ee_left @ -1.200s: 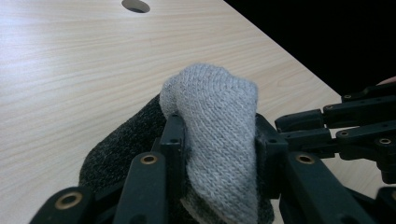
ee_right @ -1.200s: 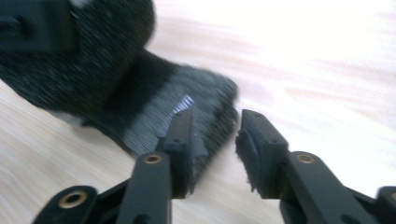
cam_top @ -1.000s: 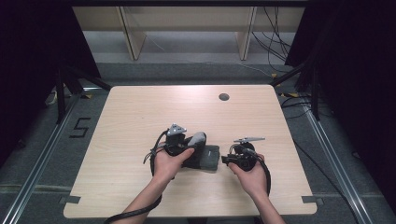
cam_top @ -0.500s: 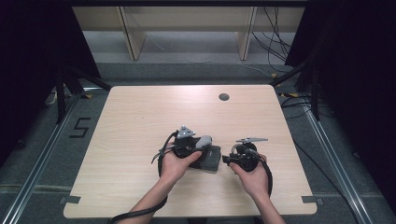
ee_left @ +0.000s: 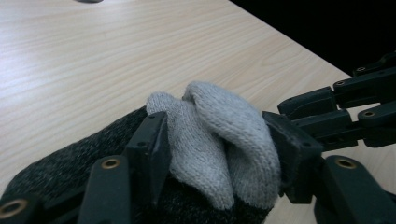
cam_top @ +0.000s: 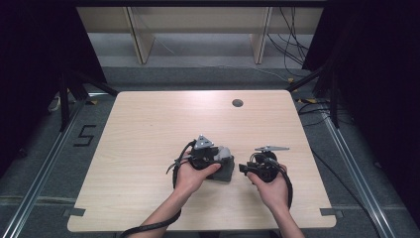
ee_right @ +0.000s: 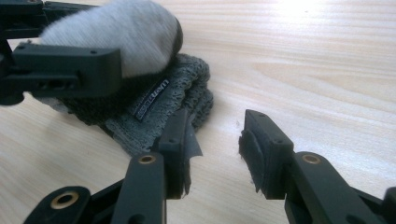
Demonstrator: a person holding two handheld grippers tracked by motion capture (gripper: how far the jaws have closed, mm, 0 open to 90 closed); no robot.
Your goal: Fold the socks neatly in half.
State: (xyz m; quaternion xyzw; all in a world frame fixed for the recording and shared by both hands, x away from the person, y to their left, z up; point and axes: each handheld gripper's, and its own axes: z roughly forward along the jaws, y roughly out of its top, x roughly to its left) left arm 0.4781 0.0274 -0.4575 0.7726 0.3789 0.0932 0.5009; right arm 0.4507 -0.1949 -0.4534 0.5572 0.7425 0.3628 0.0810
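- High view: left gripper sits over the dark sock near the table front; a floor mark reads "5".
- Left gripper view: its jaws, just opening, flank the sock's light-grey toe, contact unclear.
- Right gripper view: right gripper gapes empty beside the sock's label, unreadable.

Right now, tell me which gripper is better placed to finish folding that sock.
Left. The left gripper already has the sock's light grey toe between its jaws, which have just been opening. The right gripper stands open beside the sock, nothing between its jaws.
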